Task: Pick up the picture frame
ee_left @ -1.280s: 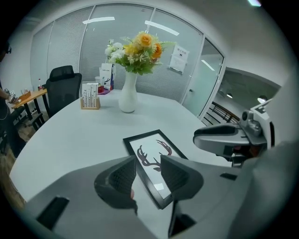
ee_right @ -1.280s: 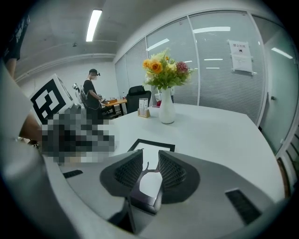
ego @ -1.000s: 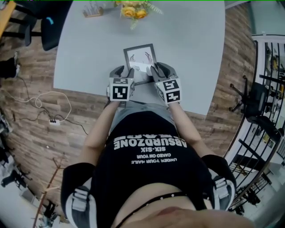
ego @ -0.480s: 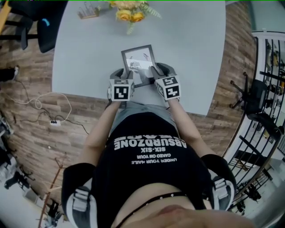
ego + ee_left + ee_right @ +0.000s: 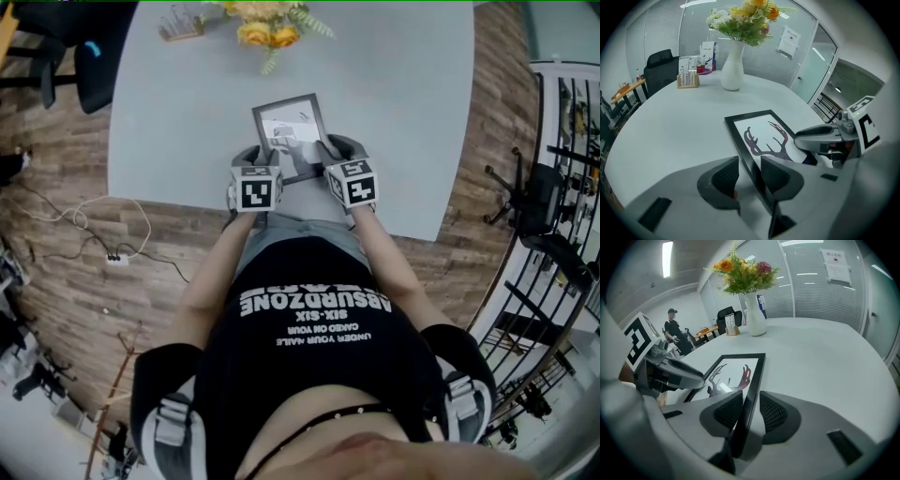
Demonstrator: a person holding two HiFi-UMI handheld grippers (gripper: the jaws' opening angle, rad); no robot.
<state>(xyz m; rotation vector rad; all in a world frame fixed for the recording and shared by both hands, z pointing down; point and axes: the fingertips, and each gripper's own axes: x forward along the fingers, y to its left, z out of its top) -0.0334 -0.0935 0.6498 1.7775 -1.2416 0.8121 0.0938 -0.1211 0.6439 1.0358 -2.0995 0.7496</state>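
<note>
The black picture frame (image 5: 289, 129) with an antler print is tilted, near edge up, over the grey table (image 5: 403, 103). My left gripper (image 5: 259, 157) is shut on its left edge, which runs between the two pads in the left gripper view: frame (image 5: 761, 138), left gripper (image 5: 749, 174). My right gripper (image 5: 329, 152) is shut on the right edge, seen thin and dark in the right gripper view: frame (image 5: 736, 373), right gripper (image 5: 750, 411). Each gripper also shows in the other's view: the right gripper (image 5: 819, 137), the left gripper (image 5: 677, 369).
A white vase of flowers (image 5: 270, 30) stands at the table's far side, with a wooden card holder (image 5: 181, 22) to its left. An office chair (image 5: 103, 56) sits beyond the left rim. Cables (image 5: 103, 248) lie on the floor. A person (image 5: 672, 329) stands far off.
Both grippers and the frame have moved slightly left and towards me. The frame now tilts more and its glass catches glare.
</note>
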